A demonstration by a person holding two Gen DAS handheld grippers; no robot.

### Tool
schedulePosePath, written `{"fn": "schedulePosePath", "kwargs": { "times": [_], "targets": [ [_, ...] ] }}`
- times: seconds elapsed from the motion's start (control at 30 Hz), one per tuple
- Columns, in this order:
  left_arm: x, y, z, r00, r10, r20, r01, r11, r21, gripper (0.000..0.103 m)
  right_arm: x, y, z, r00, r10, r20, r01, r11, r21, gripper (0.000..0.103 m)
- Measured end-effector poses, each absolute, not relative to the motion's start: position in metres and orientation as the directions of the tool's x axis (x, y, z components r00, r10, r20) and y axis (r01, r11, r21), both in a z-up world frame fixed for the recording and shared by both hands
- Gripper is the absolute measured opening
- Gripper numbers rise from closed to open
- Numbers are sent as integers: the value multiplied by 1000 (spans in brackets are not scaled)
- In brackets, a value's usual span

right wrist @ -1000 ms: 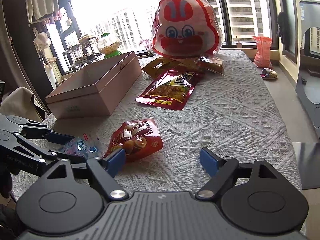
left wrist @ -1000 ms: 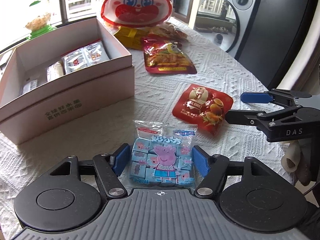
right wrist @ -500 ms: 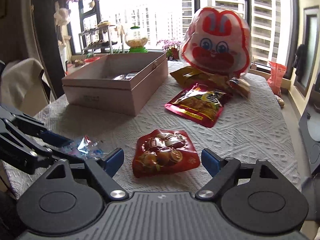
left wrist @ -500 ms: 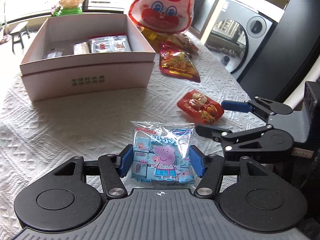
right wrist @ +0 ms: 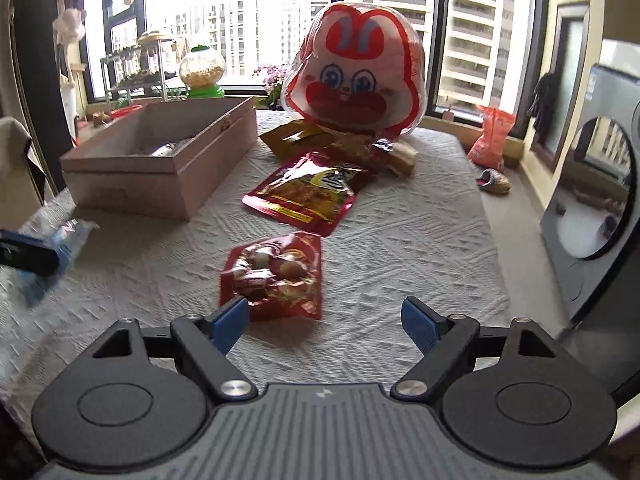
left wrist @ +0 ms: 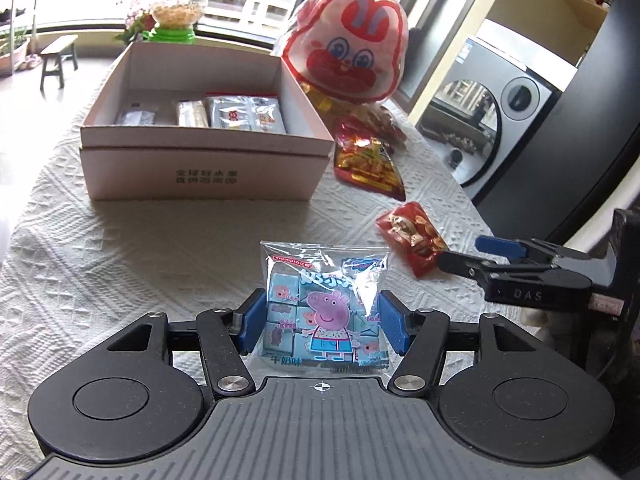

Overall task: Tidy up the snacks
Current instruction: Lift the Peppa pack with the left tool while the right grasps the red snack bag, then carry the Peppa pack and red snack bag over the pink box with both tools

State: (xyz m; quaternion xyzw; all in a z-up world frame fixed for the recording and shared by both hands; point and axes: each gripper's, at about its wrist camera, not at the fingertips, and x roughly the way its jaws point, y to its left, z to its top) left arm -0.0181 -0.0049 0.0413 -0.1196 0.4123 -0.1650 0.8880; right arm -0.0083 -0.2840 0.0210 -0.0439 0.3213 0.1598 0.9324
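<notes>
Gripping the blue candy packet (left wrist: 325,312) by its slippery edges, the left gripper (left wrist: 322,326) could drop it short of the box (left wrist: 208,172), while the right gripper (right wrist: 326,322) gapes empty.

Blown-out window backlight, fisheye-warped blurry edges

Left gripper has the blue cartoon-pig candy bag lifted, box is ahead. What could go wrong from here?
1. The left gripper pinches the candy bag only at its lower sides; the slick film could slip or sag on the way.
2. The pink box has a raised near wall; a low carry may catch the bag on it.
3. The right gripper hangs open over the small red snack pouch, close to the left one, so their paths may cross.
</notes>
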Motion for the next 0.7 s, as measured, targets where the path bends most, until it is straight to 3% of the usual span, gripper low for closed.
{"fn": "schedulePosePath", "kwargs": {
  "times": [0.1, 0.33, 0.37, 0.43, 0.57, 0.7],
  "targets": [
    [-18, -3, 36, 600, -385, -702, 184, 920, -347, 66, 9, -266, 17, 715, 297, -633, -339, 939, 58, 84],
    [-21, 4, 34, 602, -368, -708, 163, 925, -343, 65, 37, -233, 3, 684, 212, -698, -342, 939, -50, 84],
    [-22, 4, 35, 601, -368, -710, 165, 926, -340, 66, 34, -231, 4, 682, 214, -699, -355, 933, -60, 75],
    [-24, 3, 38, 601, -372, -707, 175, 925, -338, 65, 26, -230, 10, 679, 222, -699, -380, 922, -76, 71],
    [-28, 4, 60, 632, -384, -673, 214, 921, -325, 65, 0, -231, 41, 705, 280, -651, -433, 898, -82, 70],
    [-28, 16, 124, 753, -332, -569, 246, 943, -225, 66, -25, -227, 111, 775, 374, -508, -487, 867, -105, 70]
  ]
}}
